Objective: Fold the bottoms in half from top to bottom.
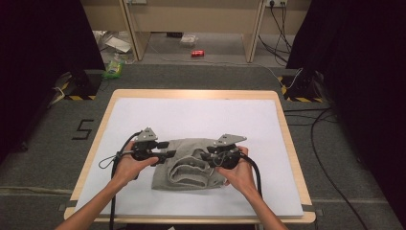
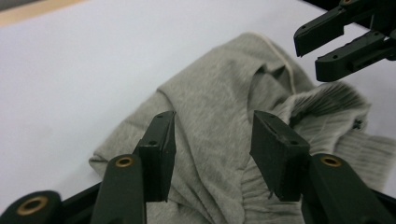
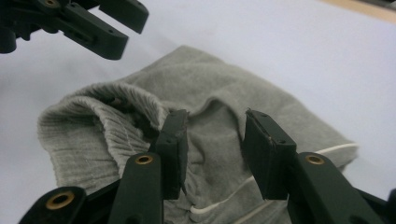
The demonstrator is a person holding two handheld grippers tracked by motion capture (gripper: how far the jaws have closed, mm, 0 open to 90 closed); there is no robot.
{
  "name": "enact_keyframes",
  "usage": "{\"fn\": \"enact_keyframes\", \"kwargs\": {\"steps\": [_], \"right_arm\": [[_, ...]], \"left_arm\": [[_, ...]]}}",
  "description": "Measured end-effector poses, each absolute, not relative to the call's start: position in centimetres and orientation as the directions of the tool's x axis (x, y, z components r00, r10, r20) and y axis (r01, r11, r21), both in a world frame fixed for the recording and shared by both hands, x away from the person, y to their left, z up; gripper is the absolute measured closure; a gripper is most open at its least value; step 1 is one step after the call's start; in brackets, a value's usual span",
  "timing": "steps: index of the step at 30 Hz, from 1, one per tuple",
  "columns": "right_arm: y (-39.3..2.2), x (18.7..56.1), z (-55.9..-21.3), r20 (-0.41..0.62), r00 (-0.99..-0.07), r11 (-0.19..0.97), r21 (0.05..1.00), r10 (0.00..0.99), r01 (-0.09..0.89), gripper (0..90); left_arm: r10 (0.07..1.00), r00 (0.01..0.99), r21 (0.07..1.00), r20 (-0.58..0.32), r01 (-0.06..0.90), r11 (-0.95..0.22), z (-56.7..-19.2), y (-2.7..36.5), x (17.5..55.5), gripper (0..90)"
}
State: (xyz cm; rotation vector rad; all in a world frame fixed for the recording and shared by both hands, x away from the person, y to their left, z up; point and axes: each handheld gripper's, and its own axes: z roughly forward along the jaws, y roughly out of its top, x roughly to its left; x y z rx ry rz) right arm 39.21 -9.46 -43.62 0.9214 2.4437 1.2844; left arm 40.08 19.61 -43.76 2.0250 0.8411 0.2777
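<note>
The folded grey sweatshirt [image 1: 189,164] lies near the middle of the white-covered surface [image 1: 143,120], and both the left tongs [image 1: 165,149] and the right tongs [image 1: 203,155] hover over it with jaws apart, pinching nothing. To neaten the fold, each should probably bite a single outer edge, clear of the white drawstring [image 3: 243,189] and ribbed cuff [image 3: 88,126]. Beyond lie grey carpet [image 1: 191,76], black curtains [image 1: 43,33] and a red can [image 1: 197,53].

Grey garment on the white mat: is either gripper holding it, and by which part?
Neither. The left gripper and right gripper stand open above the folded grey garment, pads clear of the cloth.
</note>
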Motion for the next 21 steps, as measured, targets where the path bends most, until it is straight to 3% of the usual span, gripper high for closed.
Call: {"fn": "enact_keyframes", "kwargs": {"steps": [5, 11, 21], "right_arm": [[-8.8, 38.9, -44.4, 0.109, -0.804, 0.441, 0.789, 0.585, 0.428, 64.8], [-8.7, 36.7, -45.1, 0.119, -0.842, 0.479, 0.776, 0.527, 0.41, 71.6], [-8.3, 34.4, -47.9, 0.093, -0.853, 0.532, 0.745, 0.513, 0.401, 73.2]], "left_arm": [[0.651, 0.753, 0.786, -0.097, 0.459, -0.414, -44.9, 18.8, 40.0, 49.8], [0.591, 0.803, 0.767, -0.082, 0.43, -0.477, -45.6, 18.2, 37.0, 50.9], [0.564, 0.826, 0.744, -0.006, 0.38, -0.549, -47.7, 17.6, 34.6, 52.5]]}}
